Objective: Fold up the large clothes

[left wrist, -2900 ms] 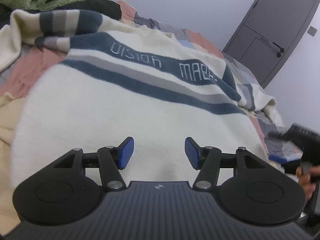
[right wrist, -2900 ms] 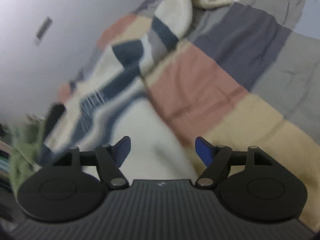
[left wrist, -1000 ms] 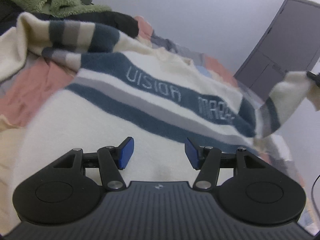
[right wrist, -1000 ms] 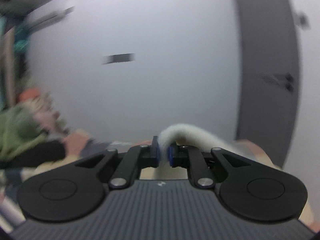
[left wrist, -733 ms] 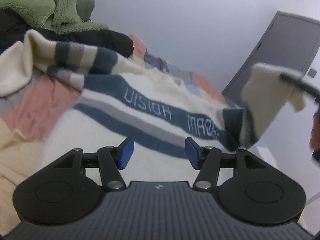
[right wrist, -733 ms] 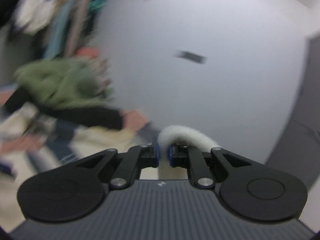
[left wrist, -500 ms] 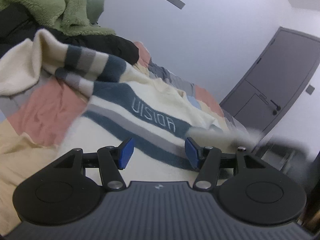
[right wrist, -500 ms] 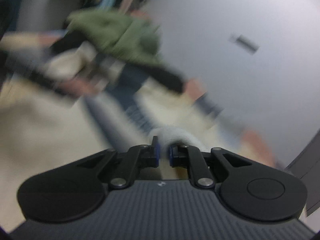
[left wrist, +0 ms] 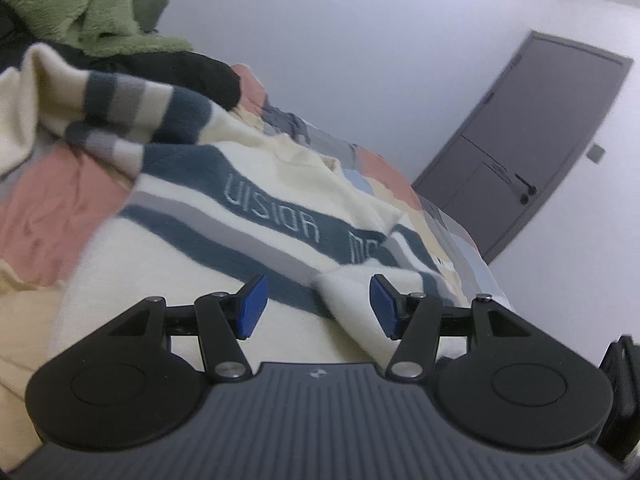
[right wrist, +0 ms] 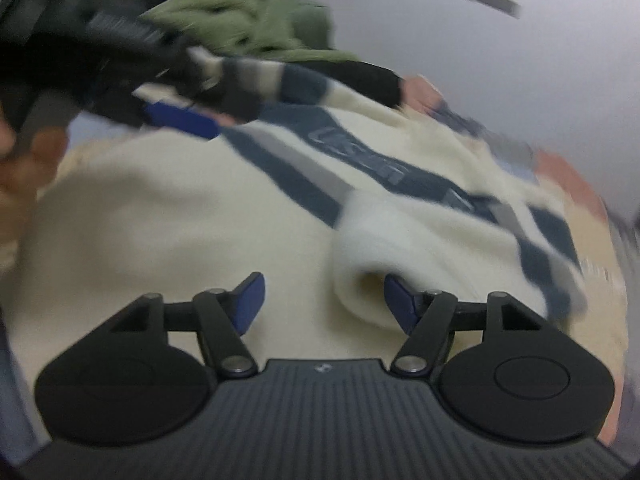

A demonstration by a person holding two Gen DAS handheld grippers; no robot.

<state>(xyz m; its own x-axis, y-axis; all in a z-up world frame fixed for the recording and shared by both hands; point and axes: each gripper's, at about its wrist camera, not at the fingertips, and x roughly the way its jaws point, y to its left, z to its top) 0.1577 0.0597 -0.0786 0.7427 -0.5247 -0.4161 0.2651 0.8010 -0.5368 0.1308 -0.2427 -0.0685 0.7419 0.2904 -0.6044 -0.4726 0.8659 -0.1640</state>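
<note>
1. The left gripper (left wrist: pixel 315 306), at the bottom centre of the left wrist view, has its blue pads spread wide and holds nothing. It hovers low over the sweater's hem, probably ready for the next fold.
2. The right gripper (right wrist: pixel 322 302), at the bottom centre of its own view, is likewise spread. The cuff (right wrist: pixel 368 276) of the right sleeve lies just beside its right pad, apparently let go so the sleeve rests across the body.
3. The cream sweater (left wrist: pixel 192 280), with navy and grey stripes, lies flat on the bed (left wrist: pixel 52 208), filling the middle of both views. One sleeve (left wrist: pixel 404 248) is folded inward over the chest lettering at centre right.
4. The other sleeve (left wrist: pixel 132 108) is bunched at upper left, not yet folded, so I judge the task early on.
5. A green fleece (left wrist: pixel 80 8) is piled at the far upper left, and a grey door (left wrist: pixel 540 152) stands at the far right.
</note>
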